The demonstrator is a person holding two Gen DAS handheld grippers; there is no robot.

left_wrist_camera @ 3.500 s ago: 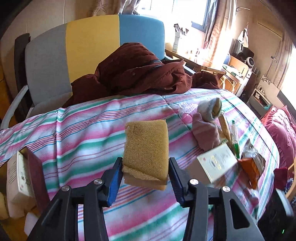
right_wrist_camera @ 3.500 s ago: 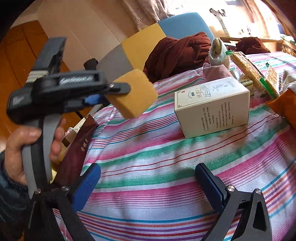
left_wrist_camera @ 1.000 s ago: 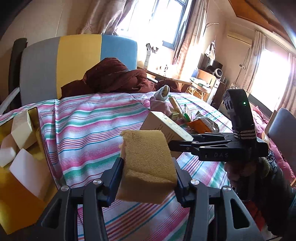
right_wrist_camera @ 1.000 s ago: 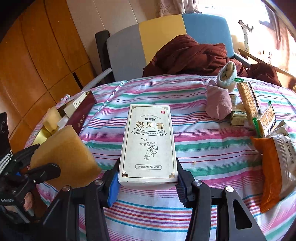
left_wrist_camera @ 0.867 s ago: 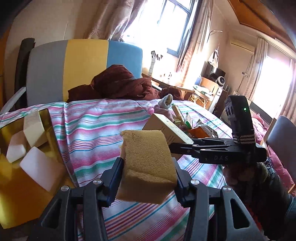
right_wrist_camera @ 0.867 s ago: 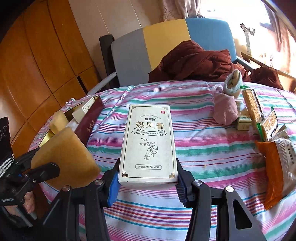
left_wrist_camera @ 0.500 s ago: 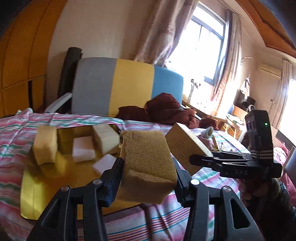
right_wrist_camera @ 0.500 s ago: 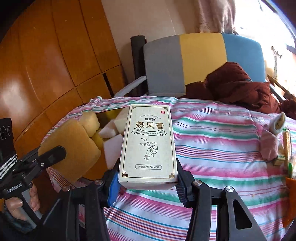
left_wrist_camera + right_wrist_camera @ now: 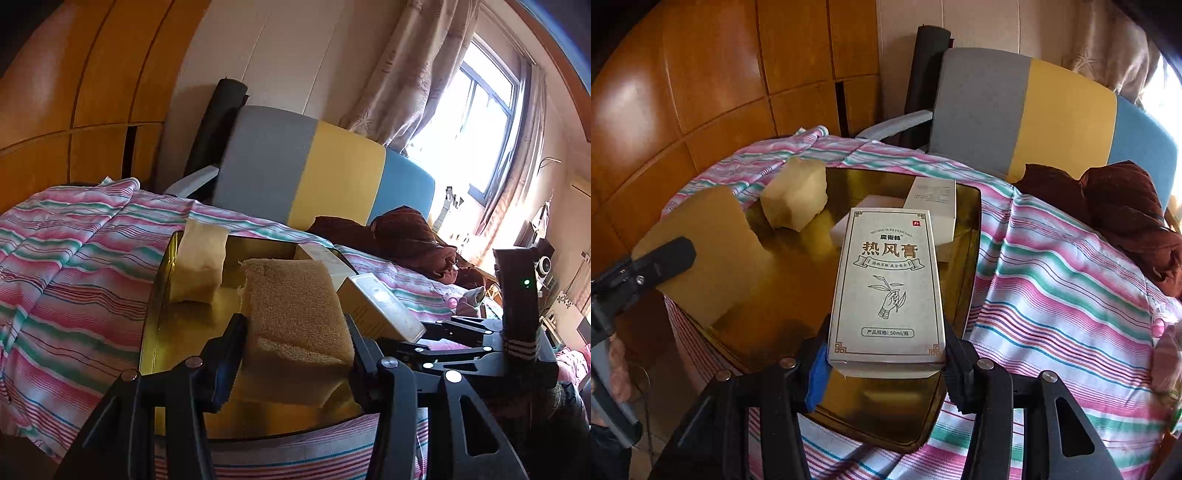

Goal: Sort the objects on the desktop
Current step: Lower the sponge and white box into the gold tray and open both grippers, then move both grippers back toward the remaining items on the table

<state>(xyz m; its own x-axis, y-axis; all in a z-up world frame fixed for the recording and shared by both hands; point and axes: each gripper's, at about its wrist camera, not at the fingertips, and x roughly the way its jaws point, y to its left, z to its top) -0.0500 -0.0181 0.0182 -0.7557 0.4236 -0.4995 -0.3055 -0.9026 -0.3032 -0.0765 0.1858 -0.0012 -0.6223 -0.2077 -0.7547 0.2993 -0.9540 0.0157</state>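
Tray on the striped cloth, chair behind.
A sponge block sits in the tray at its far left; two boxes lie far right. A heap of clothing lies on the cloth right of the tray, before the chair.

We see our left gripper clamping a tan sponge at frame centre above a gold tray, pale sponge upper left in it, right gripper gripping a box at right.

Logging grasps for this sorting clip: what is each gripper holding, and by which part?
The left gripper clamps the tan sponge across its two sides. The right gripper clamps the white printed box across the side edges near its bottom end.
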